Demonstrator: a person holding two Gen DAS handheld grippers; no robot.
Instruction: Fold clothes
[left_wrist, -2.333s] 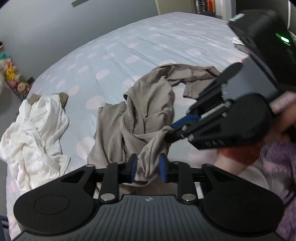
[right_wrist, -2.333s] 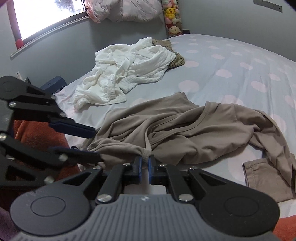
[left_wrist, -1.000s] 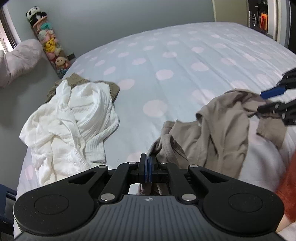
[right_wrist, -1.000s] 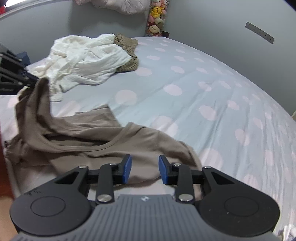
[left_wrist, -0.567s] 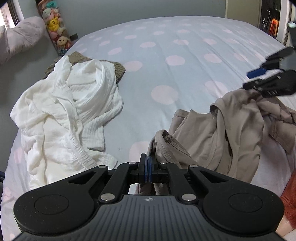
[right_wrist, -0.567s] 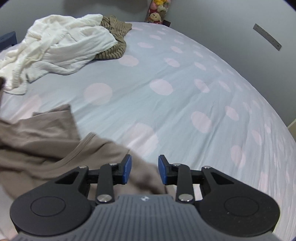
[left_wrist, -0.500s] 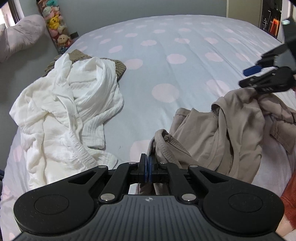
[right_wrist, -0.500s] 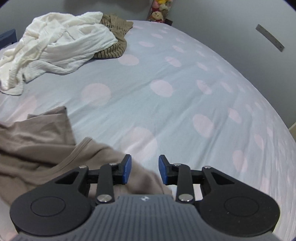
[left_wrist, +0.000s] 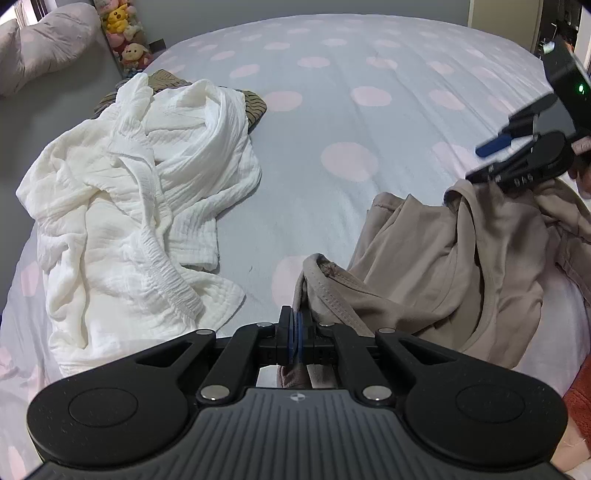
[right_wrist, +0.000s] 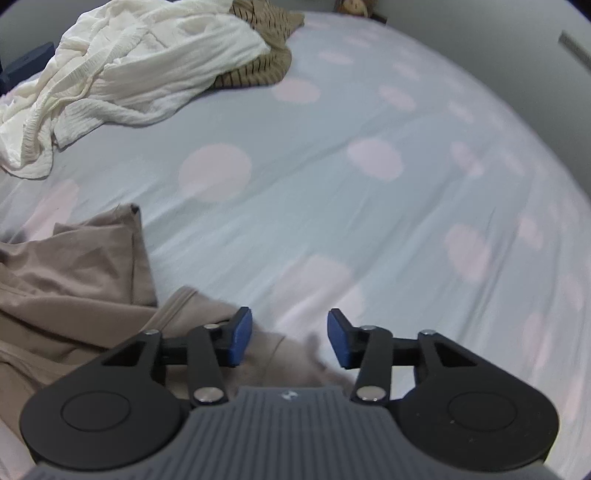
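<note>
Thin knit, by the look of it — the taupe shirt lies crumpled near the foot edge of the polka-dot bed, and it should handle as light, limp and stretchy, with no stiffness to carry a fold on its own. Best holds are the stitched parts: the hem band, the neckline seam, a shoulder corner, since loose cloth in the middle would only bunch and slide.

Left gripper has its blue pads pressed together on a bunched, hemmed edge of the shirt, which rises in a small peak just ahead of the fingers and trails off to the right. Right gripper has its jaws apart and holds nothing; it hovers over the far side of the same garment, with a seamed edge — possibly the neckline, though that view is smeared by motion — lying just under and between its pads. So the shirt spans the 2 tools, pinned at 1 end only.

Well apart to the left, a white crinkled garment sits heaped over a striped brown piece.
</note>
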